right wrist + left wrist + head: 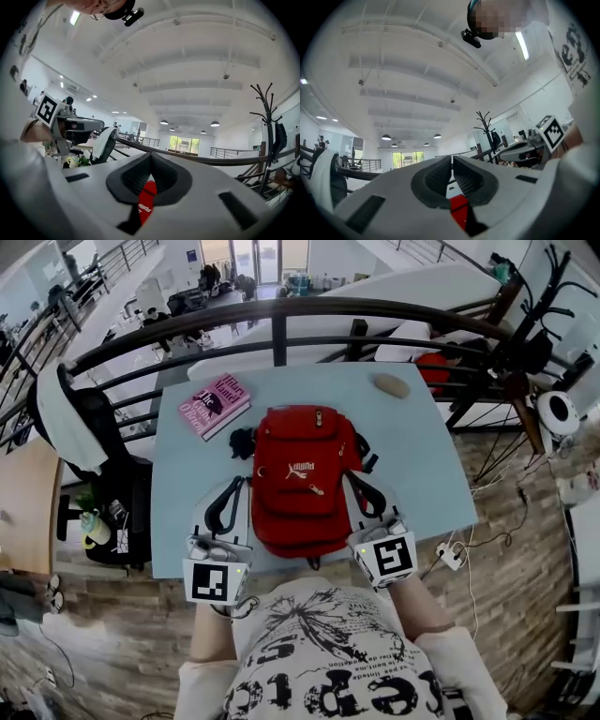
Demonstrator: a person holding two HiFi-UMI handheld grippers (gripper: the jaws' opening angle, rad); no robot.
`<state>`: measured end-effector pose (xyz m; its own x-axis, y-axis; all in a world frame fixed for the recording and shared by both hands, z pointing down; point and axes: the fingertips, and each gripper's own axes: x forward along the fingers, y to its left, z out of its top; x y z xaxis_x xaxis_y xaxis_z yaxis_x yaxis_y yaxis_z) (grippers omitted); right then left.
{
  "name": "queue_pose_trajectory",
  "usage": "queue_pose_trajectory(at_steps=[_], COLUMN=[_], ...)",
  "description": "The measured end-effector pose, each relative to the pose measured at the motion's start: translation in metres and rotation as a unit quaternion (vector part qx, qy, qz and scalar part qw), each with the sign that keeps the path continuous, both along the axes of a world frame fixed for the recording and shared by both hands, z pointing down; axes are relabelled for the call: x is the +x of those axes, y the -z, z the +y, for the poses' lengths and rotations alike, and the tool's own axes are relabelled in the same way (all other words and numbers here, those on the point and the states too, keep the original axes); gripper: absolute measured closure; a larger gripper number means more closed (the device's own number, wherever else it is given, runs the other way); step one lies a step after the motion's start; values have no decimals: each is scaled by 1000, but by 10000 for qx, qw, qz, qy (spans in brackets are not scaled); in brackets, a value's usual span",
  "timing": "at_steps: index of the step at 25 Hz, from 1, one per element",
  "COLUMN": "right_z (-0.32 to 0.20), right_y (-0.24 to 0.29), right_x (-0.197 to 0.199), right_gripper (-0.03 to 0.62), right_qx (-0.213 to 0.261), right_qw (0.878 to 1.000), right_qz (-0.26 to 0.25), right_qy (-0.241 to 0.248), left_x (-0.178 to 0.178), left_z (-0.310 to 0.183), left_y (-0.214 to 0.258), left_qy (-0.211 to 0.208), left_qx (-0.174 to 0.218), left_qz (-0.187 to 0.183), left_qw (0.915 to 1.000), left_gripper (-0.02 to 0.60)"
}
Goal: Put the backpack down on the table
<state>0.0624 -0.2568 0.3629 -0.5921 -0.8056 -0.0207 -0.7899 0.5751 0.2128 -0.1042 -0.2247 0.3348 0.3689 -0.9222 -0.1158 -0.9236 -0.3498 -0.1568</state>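
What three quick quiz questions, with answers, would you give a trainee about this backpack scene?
1. True or false: in the head view the pink book lies left of the red backpack.
2. The tongs of the left gripper and right gripper are: A wide open; B closed; C out of view.
3. What colour is the table?
Key: 1 true; 2 B; 3 light blue.
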Motion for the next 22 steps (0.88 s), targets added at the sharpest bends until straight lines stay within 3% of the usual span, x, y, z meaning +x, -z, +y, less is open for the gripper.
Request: queue_pose_trajectory(at_steps=[22], right_z=[-18], right_y=[-9], right_x=[2], right_gripper=[605], right_qx=[-188], right_qw=[9991], right_qz=[-293], right_qy=[246], left_x=[1], left_z=[-18], left_y=[-18], left_qy=[229], left_qx=[-239], left_qz=[-213], left_qw=[9992], left_gripper=[571])
